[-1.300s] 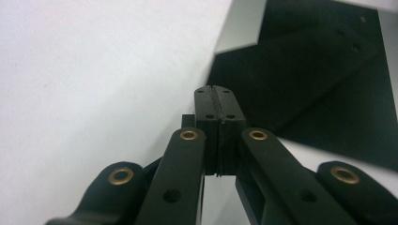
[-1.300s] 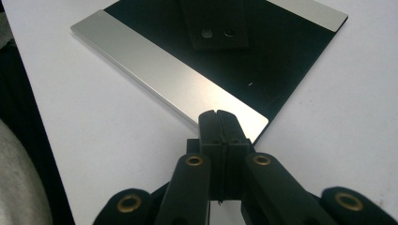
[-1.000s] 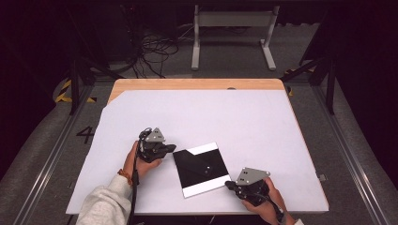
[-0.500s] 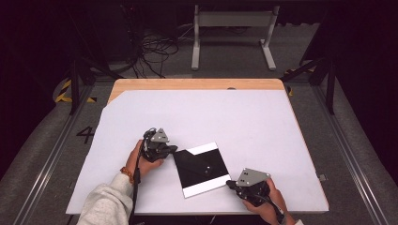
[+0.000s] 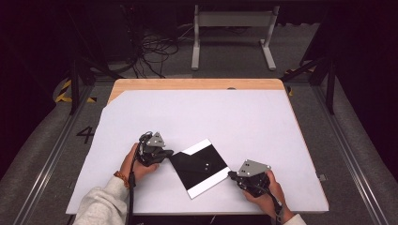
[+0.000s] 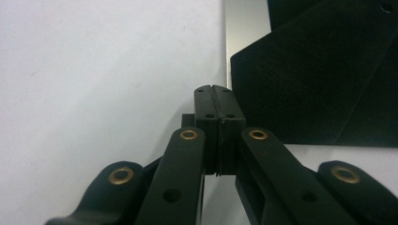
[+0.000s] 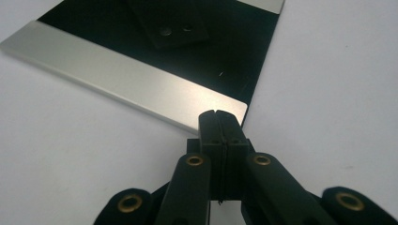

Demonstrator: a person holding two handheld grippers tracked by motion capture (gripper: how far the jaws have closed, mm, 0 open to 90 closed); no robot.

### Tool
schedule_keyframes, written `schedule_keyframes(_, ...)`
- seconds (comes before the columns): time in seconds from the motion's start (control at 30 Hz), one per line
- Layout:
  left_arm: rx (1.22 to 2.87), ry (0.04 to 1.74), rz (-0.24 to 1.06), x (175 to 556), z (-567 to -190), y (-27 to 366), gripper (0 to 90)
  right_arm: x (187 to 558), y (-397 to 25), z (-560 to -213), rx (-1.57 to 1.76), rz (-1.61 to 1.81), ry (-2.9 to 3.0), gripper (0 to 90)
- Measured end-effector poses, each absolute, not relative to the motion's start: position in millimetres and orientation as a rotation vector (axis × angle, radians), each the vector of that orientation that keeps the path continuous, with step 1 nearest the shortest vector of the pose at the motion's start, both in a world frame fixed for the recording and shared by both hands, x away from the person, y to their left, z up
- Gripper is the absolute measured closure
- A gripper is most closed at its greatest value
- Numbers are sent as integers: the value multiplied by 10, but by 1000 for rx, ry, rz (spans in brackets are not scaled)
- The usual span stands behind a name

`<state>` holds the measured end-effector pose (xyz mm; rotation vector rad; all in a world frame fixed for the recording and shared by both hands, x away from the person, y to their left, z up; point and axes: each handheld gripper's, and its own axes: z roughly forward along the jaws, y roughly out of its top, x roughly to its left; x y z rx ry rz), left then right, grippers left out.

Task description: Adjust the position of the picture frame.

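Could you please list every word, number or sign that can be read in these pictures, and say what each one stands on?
"4": painted in dark strokes on the grey floor to the left of the table, in the high view.
Yellow and black hazard stripes, a sign without words, lie on the floor farther back on the left.
No text can be read on the black sheet, on the left gripper or on the right gripper.

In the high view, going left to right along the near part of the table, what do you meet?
Left hand → left gripper, shut → black panel with silver edge strips → right gripper, shut → right hand.
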<state>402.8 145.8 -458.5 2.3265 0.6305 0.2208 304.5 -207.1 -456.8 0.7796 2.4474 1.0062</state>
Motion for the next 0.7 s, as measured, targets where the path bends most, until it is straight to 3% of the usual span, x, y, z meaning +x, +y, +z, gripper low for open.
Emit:
schedule_keyframes(0.23, 2315, 618, 199, 3949, -4603, 1449, 900, 3289, -2054, -4553, 829, 1026, 2420, 900)
schedule_keyframes(0.7, 2318, 605, 186, 3813, -4602, 1596, 900, 3200, -1962, -4585, 818, 1036, 2464, 900)
